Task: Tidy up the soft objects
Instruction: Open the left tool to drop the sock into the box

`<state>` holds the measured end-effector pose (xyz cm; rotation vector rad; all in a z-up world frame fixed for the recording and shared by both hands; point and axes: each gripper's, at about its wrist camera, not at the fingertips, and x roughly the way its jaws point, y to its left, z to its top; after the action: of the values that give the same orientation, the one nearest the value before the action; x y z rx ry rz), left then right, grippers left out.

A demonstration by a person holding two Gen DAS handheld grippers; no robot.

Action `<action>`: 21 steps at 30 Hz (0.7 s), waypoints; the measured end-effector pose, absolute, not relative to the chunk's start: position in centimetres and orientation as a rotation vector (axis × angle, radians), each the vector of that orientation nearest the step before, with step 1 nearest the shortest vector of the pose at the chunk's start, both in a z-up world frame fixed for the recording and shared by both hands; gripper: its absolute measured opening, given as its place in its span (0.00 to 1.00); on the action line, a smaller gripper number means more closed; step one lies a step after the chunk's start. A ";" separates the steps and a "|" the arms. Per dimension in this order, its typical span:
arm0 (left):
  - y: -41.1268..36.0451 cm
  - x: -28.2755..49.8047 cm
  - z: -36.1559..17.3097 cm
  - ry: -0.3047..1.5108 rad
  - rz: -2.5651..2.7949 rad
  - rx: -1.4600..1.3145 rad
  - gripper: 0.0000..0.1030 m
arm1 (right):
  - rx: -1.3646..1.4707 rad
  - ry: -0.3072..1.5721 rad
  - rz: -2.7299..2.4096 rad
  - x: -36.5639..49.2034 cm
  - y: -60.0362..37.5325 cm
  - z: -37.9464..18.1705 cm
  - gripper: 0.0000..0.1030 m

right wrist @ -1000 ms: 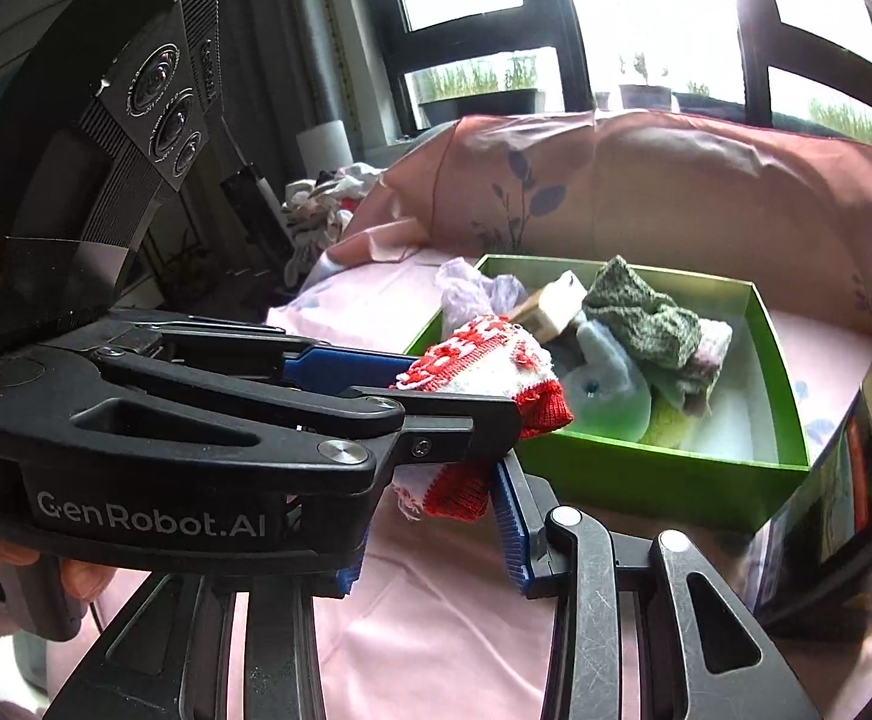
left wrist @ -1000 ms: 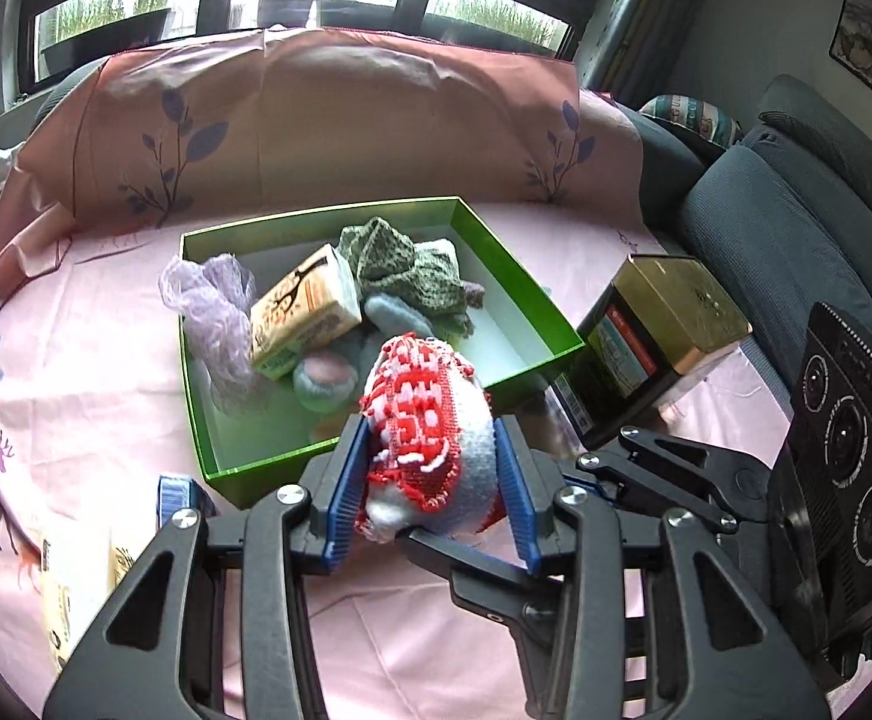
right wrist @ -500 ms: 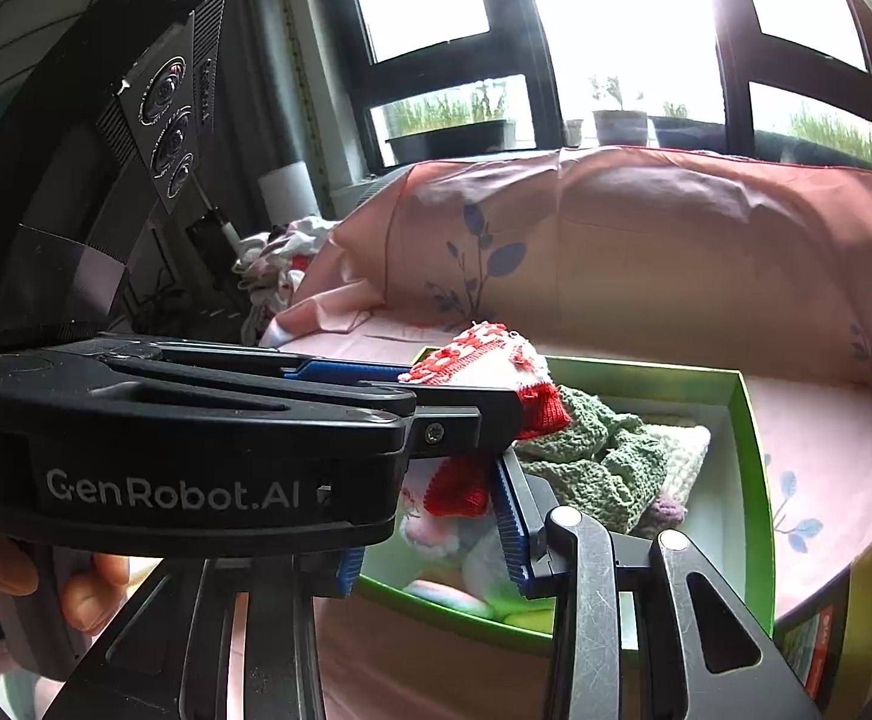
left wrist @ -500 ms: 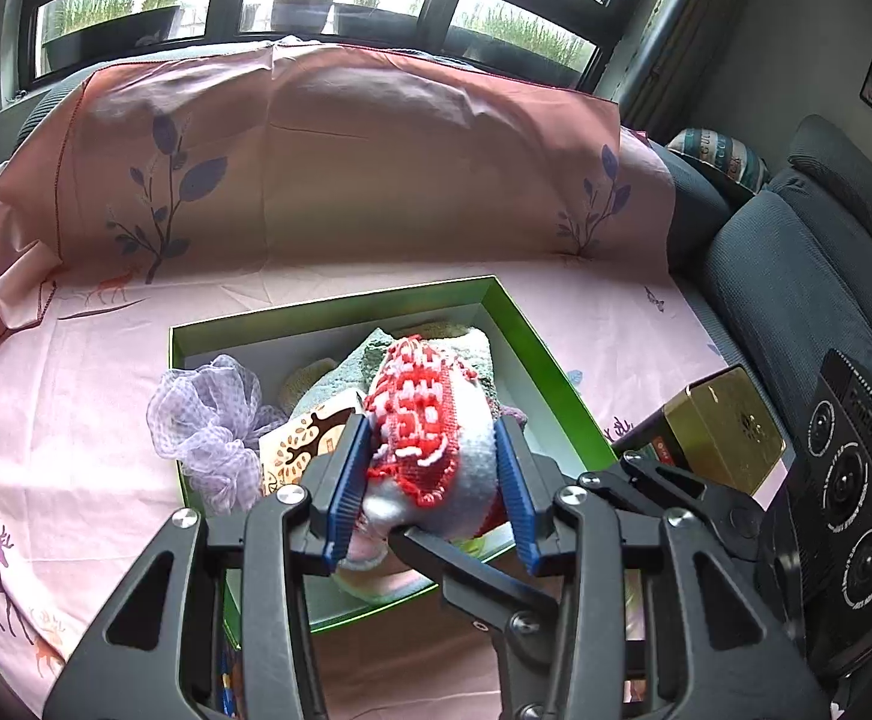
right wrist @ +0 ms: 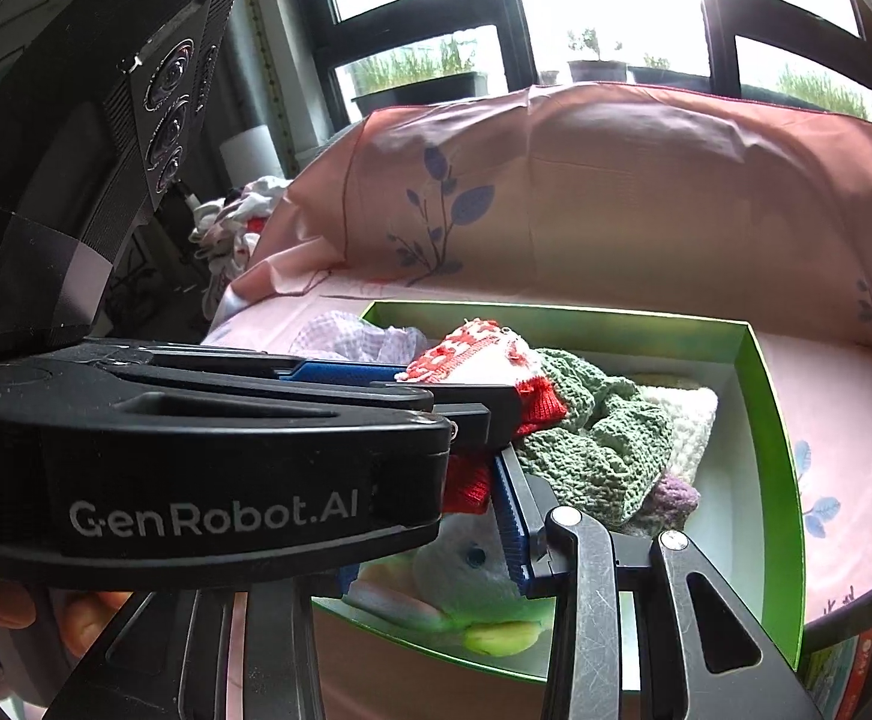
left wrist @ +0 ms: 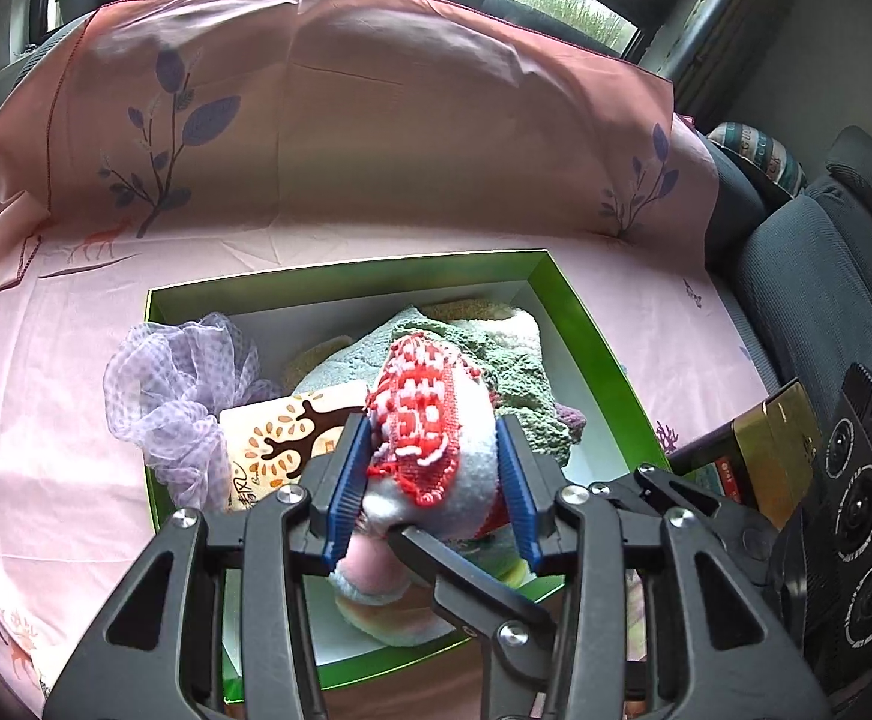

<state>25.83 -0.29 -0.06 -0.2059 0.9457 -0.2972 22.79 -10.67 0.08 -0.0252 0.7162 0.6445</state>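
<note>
Hovering now over the green cardboard box, the left tool grips the red-and-white knitted sock by its sides, while the right tool pinches the sock's red end. A second ago both were short of the box, above the pink cloth; they have carried the sock over its middle, above the green crocheted cloth. Releasing looks next.
</note>
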 end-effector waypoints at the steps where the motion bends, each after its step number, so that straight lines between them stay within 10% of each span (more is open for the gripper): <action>1: -0.3 25.9 -0.1 0.946 -0.295 -0.205 0.41 | -0.026 0.720 0.642 22.8 -10.7 0.0 0.38; 8: -0.3 25.7 -0.3 0.939 -0.278 -0.200 0.46 | -0.030 0.725 0.628 22.6 -10.7 0.1 0.38; 13: 0.2 25.1 -0.4 0.947 -0.255 -0.196 0.75 | -0.056 0.723 0.582 21.9 -10.8 0.3 0.51; 21: 0.8 22.7 0.5 0.936 -0.191 -0.098 0.91 | -0.058 0.715 0.522 20.2 -11.7 1.2 0.66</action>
<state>22.65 0.78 0.53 -0.0983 0.9361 -0.1911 20.23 -11.69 1.19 -0.0581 0.7154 0.5222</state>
